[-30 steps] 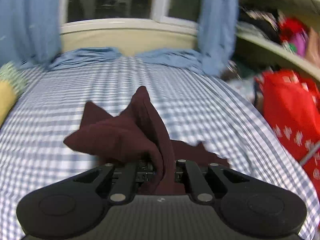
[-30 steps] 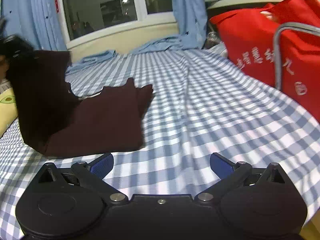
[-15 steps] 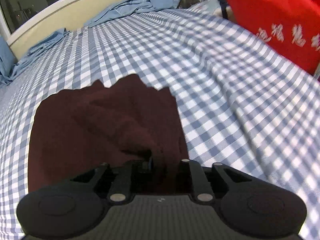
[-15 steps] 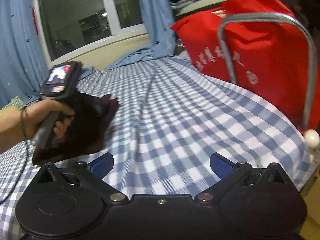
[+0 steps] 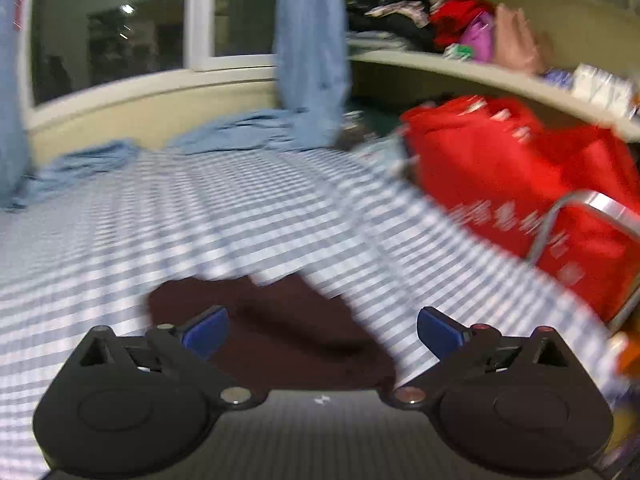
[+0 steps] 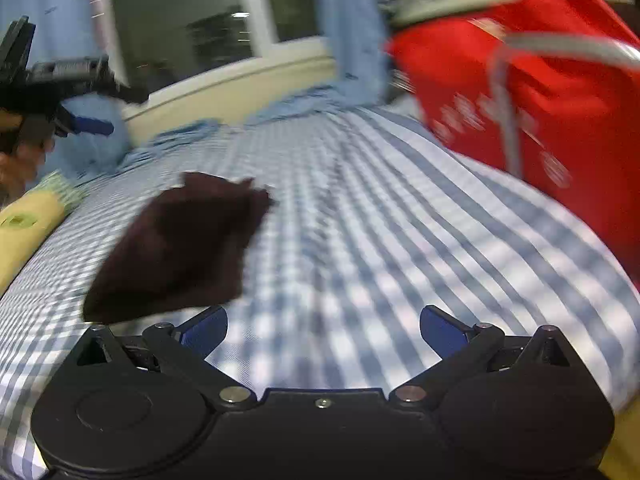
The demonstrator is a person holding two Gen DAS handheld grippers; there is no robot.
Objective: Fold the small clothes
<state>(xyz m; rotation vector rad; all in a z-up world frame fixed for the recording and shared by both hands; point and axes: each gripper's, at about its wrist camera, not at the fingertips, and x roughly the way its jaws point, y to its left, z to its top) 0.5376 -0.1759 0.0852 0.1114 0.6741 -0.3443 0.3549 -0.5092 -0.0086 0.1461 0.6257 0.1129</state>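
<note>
A dark maroon garment [image 6: 180, 244] lies loosely folded on the checked bed [image 6: 360, 220]. Left gripper [image 5: 322, 330] jaws opening, empty; right gripper [image 6: 322, 330] spread wide, empty. Tidying probably remains.

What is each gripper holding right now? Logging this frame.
Left gripper: jaws opening, holding nothing; dark garment released.
Right gripper: open, empty.
</note>
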